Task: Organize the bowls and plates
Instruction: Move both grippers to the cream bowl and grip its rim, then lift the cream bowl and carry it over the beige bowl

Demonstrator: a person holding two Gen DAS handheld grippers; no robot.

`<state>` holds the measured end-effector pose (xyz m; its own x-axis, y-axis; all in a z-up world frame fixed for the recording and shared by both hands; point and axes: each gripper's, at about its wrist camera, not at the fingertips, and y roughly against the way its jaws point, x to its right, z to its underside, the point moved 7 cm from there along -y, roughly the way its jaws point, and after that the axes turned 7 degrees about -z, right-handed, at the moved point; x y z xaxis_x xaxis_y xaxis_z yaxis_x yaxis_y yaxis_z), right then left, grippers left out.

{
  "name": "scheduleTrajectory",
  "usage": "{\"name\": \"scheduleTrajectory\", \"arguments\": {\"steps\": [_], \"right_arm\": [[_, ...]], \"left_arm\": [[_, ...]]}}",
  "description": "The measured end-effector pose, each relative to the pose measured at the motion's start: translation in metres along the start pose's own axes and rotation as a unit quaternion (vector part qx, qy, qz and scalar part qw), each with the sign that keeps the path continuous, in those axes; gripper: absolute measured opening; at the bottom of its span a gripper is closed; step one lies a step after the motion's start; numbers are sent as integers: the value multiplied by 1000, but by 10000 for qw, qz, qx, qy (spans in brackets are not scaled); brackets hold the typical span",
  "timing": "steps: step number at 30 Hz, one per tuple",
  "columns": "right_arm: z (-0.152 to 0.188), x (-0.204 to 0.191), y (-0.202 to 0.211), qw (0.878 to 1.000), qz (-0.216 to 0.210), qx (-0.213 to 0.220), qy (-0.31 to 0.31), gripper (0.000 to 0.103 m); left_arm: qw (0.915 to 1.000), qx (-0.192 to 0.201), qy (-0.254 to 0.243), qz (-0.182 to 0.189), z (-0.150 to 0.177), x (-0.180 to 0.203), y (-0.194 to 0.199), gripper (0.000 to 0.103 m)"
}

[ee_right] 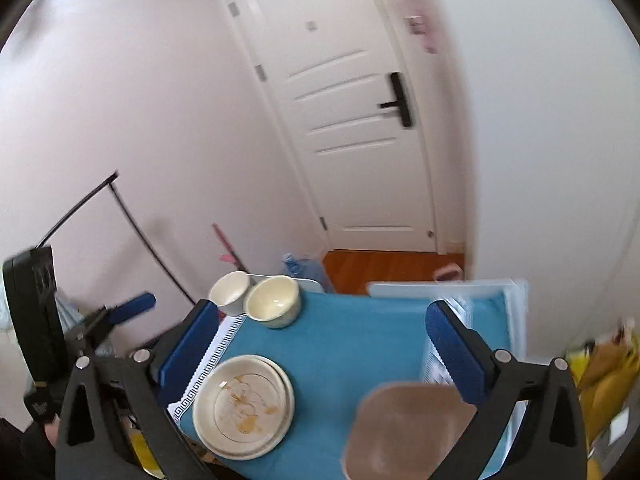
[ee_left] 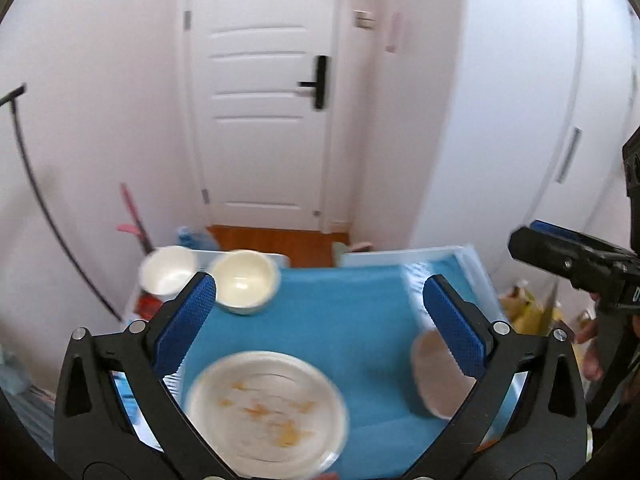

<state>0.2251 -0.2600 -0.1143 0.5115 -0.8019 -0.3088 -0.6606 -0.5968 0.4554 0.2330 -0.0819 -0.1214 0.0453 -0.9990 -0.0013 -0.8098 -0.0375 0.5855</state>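
Plates and bowls sit on a blue cloth-covered table (ee_left: 340,312), below and beyond both grippers. A white round plate with orange markings (ee_left: 266,408) lies near-left, a pinkish-brown plate (ee_right: 408,432) near-right, and two cream ceramic bowls (ee_right: 273,300) stand side by side at the far-left corner. The left gripper (ee_left: 320,320) and right gripper (ee_right: 324,340) hover spread wide with nothing between their blue pads (ee_left: 188,320), touching no dish.
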Motion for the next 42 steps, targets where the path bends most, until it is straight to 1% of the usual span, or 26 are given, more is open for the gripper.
{"name": "scheduleTrajectory", "arguments": {"steps": [3,4,5,7,10,12,13,15,17,18,19,22,24,25,26,27,28,30,31,32,33,35,36,39,42], "right_arm": [[-12,-18,-30,9998,-29,-171,31,103],[-15,-22,-40,9998,9,-203,1,103],[-18,-26,-55,9995,141,-277,-27,103],[-19,-32,-82,9987,176,-481,-67,103],[-14,-35,-125,9962,72,-801,-334,103],[-5,-34,-154,9932,195,-1047,-462,103],[-2,-33,-165,9919,241,-1137,-510,103],[9,-30,-197,9880,260,-1337,-730,103],[19,-23,-223,9826,283,-1536,-1005,99],[26,-19,-237,9790,282,-1644,-1172,93],[33,-15,-252,9751,293,-1751,-1331,89],[52,-6,-284,9660,415,-1994,-1595,70],[61,-2,-300,9610,451,-2100,-1740,64],[66,0,-306,9589,461,-2136,-1810,59],[70,2,-312,9568,470,-2167,-1883,57],[72,2,-316,9556,477,-2177,-1929,54],[74,3,-320,9546,486,-2187,-1964,53],[76,5,-325,9534,528,-2208,-1986,46],[76,6,-327,9531,542,-2220,-1987,41],[76,6,-329,9531,547,-2221,-1983,38],[76,7,-331,9533,557,-2221,-1972,34],[75,9,-334,9528,577,-2218,-1989,31],[76,9,-335,9528,560,-2214,-1999,26],[77,6,-339,9521,528,-2243,-2011,14],[76,6,-340,9525,553,-2226,-2005,14]], "left_arm": [[9993,-247,246,-133,-6,-41,-21,103],[9985,-350,399,-130,-7,-56,-30,103],[9976,-436,529,-113,-7,-70,-38,103],[9946,-650,810,-75,-4,-98,-58,103],[9880,-1074,1110,14,7,-131,-93,103],[9817,-1411,1272,129,16,-149,-122,102],[9797,-1515,1304,166,22,-154,-128,100],[9741,-1791,1354,274,31,-162,-155,93],[9678,-2089,1337,420,43,-164,-179,82],[9655,-2197,1307,490,48,-162,-190,80],[9636,-2291,1251,572,54,-159,-200,76],[9592,-2529,1028,737,69,-149,-230,64],[9560,-2667,910,814,78,-144,-247,58],[9549,-2709,882,838,81,-142,-253,52],[9535,-2757,851,869,83,-140,-259,49],[9528,-2784,826,885,85,-138,-262,49],[9528,-2791,789,896,86,-137,-267,48],[9545,-2765,692,880,86,-134,-271,45],[9554,-2752,637,865,87,-133,-274,38],[9560,-2742,596,852,87,-133,-277,35],[9566,-2732,565,839,87,-132,-279,34],[9565,-2743,539,833,88,-133,-283,24],[9561,-2754,543,843,89,-134,-284,23],[9567,-2734,505,859,88,-134,-288,20],[9578,-2716,434,831,87,-133,-288,20]]}}
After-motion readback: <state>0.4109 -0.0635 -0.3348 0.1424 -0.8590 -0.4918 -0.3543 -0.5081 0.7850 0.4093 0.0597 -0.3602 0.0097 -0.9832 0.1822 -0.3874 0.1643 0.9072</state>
